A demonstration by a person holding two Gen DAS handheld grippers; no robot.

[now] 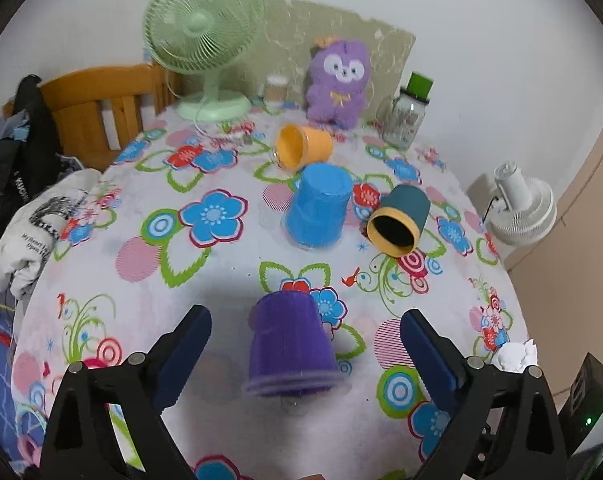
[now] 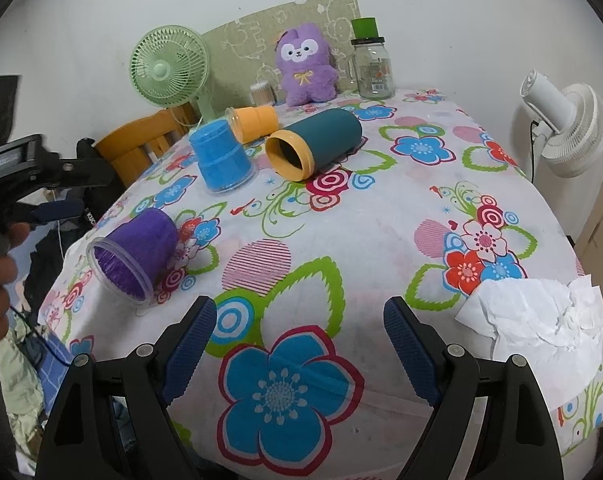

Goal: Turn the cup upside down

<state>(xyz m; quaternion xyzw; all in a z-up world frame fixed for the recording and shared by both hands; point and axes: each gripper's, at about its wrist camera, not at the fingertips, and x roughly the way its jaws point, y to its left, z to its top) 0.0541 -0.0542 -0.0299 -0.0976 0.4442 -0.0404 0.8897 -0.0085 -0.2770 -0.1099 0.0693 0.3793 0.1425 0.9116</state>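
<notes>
**Operator:** Where does the target lie relative to the fingers?

**Technician:** The ribbed purple plastic cup [image 1: 291, 344] lies between the fingers of the left gripper [image 1: 305, 336], near the front left edge of the counter [image 2: 341, 232] with its flowered cloth. The left fingers are spread wide and touch nothing; a gap shows on each side of the cup.

**Operator:** State its orientation.

**Technician:** In the right wrist view the purple cup [image 2: 135, 258] lies on its side. Its open rim faces the near left edge; its closed base points to the far right. The long axis therefore runs roughly along the left gripper's line of sight, rim nearest.

**Operator:** Which gripper is nearer?

**Technician:** The left. The right gripper [image 2: 301, 336] hangs over bare cloth, well apart from the cup, fingers also wide and empty.

**Operator:** Other cups?

**Technician:** A blue plastic cup [image 1: 319, 206] stands inverted farther back. An orange cup [image 1: 301, 146] and a teal tumbler with yellow rim [image 1: 401, 220] lie on their sides.

**Operator:** Requirement for the next move?

**Technician:** Probably, close the left fingers across the cup wall, then rotate the rim downward.
</notes>
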